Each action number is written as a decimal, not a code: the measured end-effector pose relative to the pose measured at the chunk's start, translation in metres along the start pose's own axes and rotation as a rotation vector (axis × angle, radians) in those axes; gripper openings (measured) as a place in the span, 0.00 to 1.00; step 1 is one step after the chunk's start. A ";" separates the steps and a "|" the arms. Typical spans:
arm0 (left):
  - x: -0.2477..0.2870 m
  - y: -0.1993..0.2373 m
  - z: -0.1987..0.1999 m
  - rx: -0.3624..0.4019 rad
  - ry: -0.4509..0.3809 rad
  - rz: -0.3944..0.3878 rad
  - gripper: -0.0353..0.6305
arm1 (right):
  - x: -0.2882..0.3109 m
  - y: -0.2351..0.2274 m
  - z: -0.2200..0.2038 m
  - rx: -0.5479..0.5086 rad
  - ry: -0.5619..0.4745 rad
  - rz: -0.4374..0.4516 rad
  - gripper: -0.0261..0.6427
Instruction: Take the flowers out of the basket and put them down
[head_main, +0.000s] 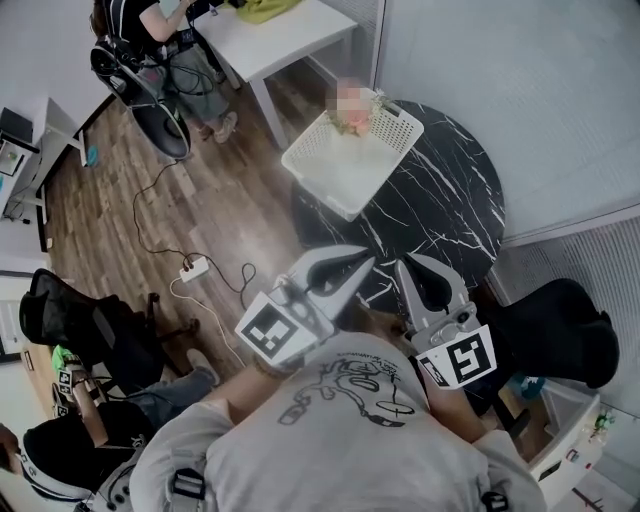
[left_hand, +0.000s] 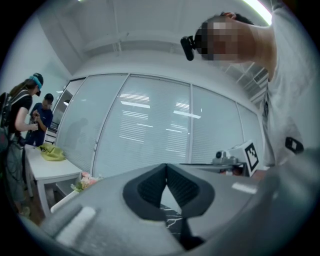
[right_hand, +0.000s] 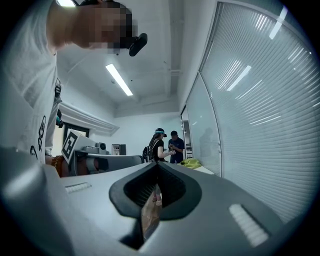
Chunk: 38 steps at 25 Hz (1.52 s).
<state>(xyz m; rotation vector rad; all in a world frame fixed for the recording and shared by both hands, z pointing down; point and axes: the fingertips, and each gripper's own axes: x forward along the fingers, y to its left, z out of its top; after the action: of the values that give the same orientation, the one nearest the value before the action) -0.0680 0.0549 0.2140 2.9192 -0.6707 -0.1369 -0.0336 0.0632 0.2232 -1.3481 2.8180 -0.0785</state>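
Fingers (left_hand: 150, 187) on your left gripper (head_main: 366, 258) are pressed together at the tips with nothing between them. On your right gripper (head_main: 412, 262) the fingers (right_hand: 137, 190) are closed the same way and hold nothing. You hold both grippers side by side over the 6 o'clock edge of the round black marble counter (head_main: 445, 205), close to your chest, with the left one at 9 o'clock of the right.

The white basket (head_main: 318, 160) sits at the counter's 10 o'clock edge, toward 12 o'clock from your grippers and well apart from them. The pink flowers (head_main: 350, 122) lie inside it at its far, 12 o'clock end.

Beyond the basket, at 11 o'clock, stands a white table (head_main: 285, 38) with a person (head_main: 165, 30) beside it. A power strip (head_main: 193, 268) lies on the wooden floor at 9 o'clock of your left gripper.
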 end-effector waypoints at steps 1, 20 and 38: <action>0.002 0.007 0.000 -0.002 0.003 -0.002 0.06 | 0.007 -0.003 -0.001 -0.002 0.005 -0.003 0.05; 0.040 0.166 -0.030 0.010 0.089 0.038 0.12 | 0.132 -0.088 -0.059 0.011 0.124 -0.034 0.11; 0.080 0.285 -0.097 -0.012 0.205 0.071 0.32 | 0.224 -0.162 -0.152 0.040 0.268 -0.080 0.39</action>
<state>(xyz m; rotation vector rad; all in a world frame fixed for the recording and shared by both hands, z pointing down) -0.1060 -0.2230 0.3506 2.8409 -0.7345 0.1628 -0.0542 -0.2070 0.3849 -1.5492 2.9524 -0.3401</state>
